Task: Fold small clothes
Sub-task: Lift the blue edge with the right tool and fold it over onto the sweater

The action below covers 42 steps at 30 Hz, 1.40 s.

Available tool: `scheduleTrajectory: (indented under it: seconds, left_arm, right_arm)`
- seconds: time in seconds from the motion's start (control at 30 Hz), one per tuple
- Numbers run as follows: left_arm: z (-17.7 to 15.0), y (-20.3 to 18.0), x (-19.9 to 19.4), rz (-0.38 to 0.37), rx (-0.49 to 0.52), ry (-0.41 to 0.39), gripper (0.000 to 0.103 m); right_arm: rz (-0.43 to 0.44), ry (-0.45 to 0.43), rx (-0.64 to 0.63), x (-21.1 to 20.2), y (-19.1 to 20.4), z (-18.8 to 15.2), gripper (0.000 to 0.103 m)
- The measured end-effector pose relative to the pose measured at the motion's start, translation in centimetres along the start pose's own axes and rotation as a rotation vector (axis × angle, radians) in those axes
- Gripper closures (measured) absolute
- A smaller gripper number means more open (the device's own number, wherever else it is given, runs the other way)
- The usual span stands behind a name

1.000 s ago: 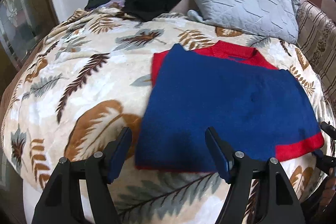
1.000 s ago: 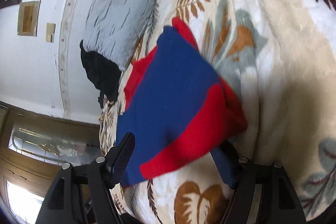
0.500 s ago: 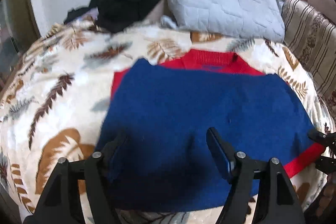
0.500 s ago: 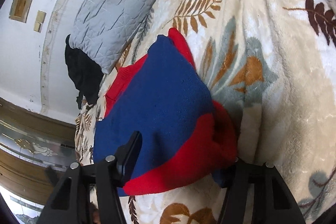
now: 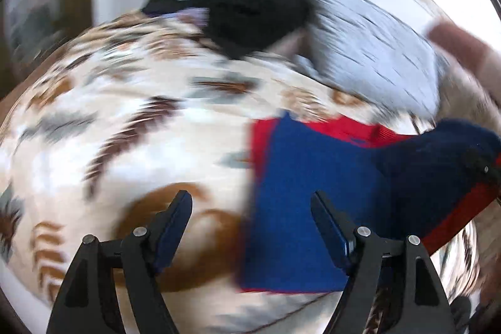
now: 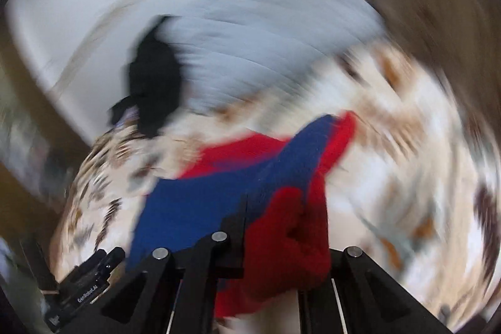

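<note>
Right wrist | sweater (image 6: 219,202) hem pinched between fingers (image 6: 238,227) | blanket (image 6: 407,177) beneath

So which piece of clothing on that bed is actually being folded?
Start at the bed's leaf-print blanket, with a grey quilted pillow and a heap of black clothes at its far end. Nearer lies a small blue sweater. It alone has red trim, and the right gripper pinches its red-edged corner.

- Left wrist view: low over leaf-print blanket (image 5: 131,127), facing the headboard end.
- Right wrist view: close on sweater (image 6: 200,202), facing likewise.
- Shared: sweater, grey pillow (image 5: 375,52), black garment (image 6: 153,83).
</note>
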<state>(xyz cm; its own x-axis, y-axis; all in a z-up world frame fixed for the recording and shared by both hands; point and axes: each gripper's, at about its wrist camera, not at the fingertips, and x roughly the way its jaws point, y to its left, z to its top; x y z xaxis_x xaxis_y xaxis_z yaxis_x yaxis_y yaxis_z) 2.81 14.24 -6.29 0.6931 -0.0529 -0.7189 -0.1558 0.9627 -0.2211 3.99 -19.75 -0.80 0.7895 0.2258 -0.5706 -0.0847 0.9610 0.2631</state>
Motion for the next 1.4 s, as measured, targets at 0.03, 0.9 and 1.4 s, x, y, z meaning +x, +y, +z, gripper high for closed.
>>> scheduleTrajectory:
  seconds: [0.03,0.9,1.4]
  left_arm:
    - [-0.1,1.5,-0.2,0.0,-0.031,0.004,0.024]
    - [2.2,-0.9,5.2,-0.371,-0.152,0.259,0.024]
    - [1.9,-2.8,4.0,-0.243,-0.058,0.223,0.095]
  right_arm:
    - [0.01,-0.007,-0.093,0.3,3.4,-0.3,0.093]
    - [0.193,0.231,-0.388,9.4,13.6,-11.5,0.067]
    - [0.281,0.181,-0.239,3.0,7.3,-11.9,0.066]
